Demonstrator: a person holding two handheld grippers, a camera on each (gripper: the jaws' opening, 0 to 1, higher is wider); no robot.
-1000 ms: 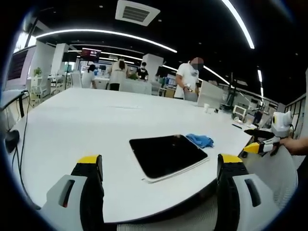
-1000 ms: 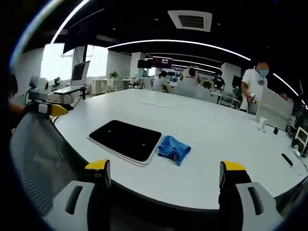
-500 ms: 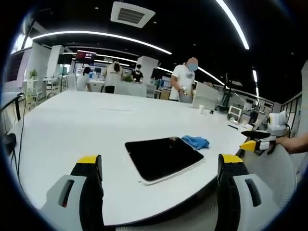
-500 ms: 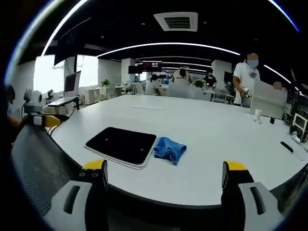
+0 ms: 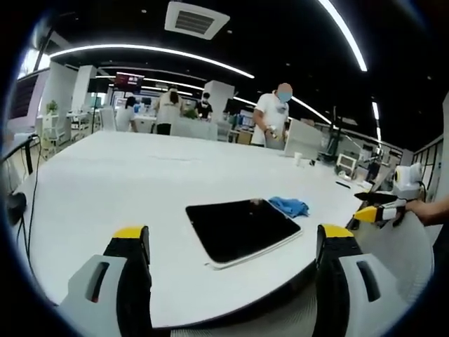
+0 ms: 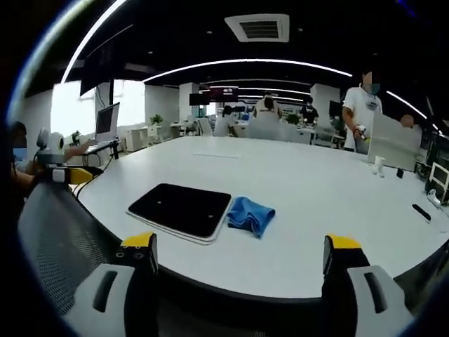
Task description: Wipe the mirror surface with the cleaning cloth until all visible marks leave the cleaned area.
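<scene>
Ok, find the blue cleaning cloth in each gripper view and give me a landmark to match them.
Left gripper view: the blue cleaning cloth lies right of centre on the white table, at the far right corner of the mirror.
Right gripper view: the cloth lies near the centre, beside the mirror's right edge.
Shared landmark: the dark rectangular mirror lying flat on the table next to the cloth.

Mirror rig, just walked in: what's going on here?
Nothing has been touched. The mirror lies flat near the edge of the white table, with the blue cloth crumpled beside it. The left gripper and right gripper are both open and empty, held off the table's edge.
</scene>
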